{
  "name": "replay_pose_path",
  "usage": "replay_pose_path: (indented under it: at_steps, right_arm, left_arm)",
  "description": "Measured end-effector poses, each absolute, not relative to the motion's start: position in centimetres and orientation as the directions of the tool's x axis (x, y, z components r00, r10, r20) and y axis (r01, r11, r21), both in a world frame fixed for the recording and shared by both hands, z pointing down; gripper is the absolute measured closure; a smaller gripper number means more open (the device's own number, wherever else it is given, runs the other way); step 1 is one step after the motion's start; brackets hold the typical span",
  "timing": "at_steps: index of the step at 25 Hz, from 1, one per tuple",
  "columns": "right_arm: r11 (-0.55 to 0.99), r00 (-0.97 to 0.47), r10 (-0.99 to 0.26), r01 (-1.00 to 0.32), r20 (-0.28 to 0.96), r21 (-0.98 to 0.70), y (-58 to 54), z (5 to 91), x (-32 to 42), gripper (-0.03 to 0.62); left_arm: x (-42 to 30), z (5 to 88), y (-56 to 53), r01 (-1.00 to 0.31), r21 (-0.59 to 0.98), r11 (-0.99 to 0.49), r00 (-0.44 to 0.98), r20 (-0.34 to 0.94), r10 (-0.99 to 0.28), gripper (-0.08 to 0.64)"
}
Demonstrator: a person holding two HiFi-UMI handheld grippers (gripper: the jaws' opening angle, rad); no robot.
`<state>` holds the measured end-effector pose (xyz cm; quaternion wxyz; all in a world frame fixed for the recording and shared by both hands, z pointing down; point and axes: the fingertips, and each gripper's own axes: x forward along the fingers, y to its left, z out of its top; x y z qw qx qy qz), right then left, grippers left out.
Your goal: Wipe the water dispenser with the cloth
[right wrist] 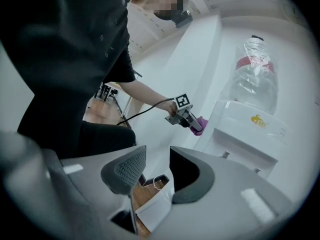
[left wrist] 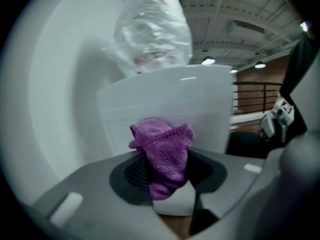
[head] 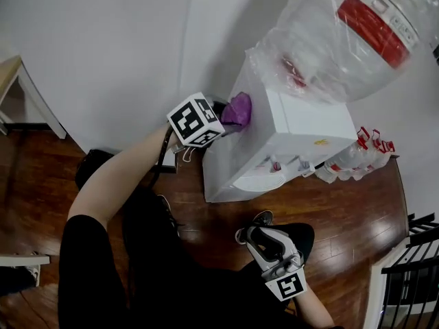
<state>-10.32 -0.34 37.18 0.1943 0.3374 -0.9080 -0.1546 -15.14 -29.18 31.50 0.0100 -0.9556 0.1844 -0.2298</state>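
Left gripper (left wrist: 163,180) is clamped on the purple cloth (left wrist: 164,154), whose wad appears pressed to the water dispenser (head: 295,125) side wall, at its 9 o'clock edge in the head view. Right gripper (right wrist: 156,171) has its jaws apart and empty, at 5 o'clock. Judgement: the cloth is soft and light, so grip it mid-wad with fabric protruding; the panel is stiff and smooth.

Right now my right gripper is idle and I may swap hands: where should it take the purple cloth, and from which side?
Probably the bunched top of the cloth, from above: the left gripper clamps its lower part, and the wall of the water dispenser is behind it.
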Motion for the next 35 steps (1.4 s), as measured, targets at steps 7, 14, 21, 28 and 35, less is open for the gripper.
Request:
replay_pose_path:
  at_steps: [7, 14, 21, 28, 35]
  right_arm:
    - [0.770, -0.727, -0.621, -0.496, 0.293, 0.402, 0.7, 39.0, -12.2, 0.443]
    - [0.774, -0.712, -0.625, -0.510, 0.322, 0.375, 0.6, 40.0, -11.7, 0.446]
    - [0.770, -0.703, -0.634, -0.534, 0.322, 0.349, 0.5, 40.6, -11.6, 0.448]
    - [0.792, -0.735, -0.603, -0.505, 0.310, 0.344, 1.2, 40.6, -12.6, 0.449]
    - [0.815, -0.747, -0.573, -0.474, 0.338, 0.334, 1.7, 41.5, -13.6, 0.453]
  left_arm:
    - [-12.1, 34.7, -15.5, -0.190, -0.102, -0.977, 0.894, 0.393, -0.215, 0.365]
    - [-16.1, 37.3, -34.5, -0.526, -0.124, -0.842, 0.714, 0.474, -0.516, 0.365]
    - [-17.3, 35.6, -41.5, -0.643, -0.217, -0.735, 0.595, 0.462, -0.657, 0.364]
    - [-13.8, 39.2, -23.8, -0.429, -0.240, -0.871, 0.726, 0.482, -0.491, 0.364]
    - [-13.6, 40.7, -17.6, -0.411, -0.244, -0.878, 0.749, 0.459, -0.478, 0.362]
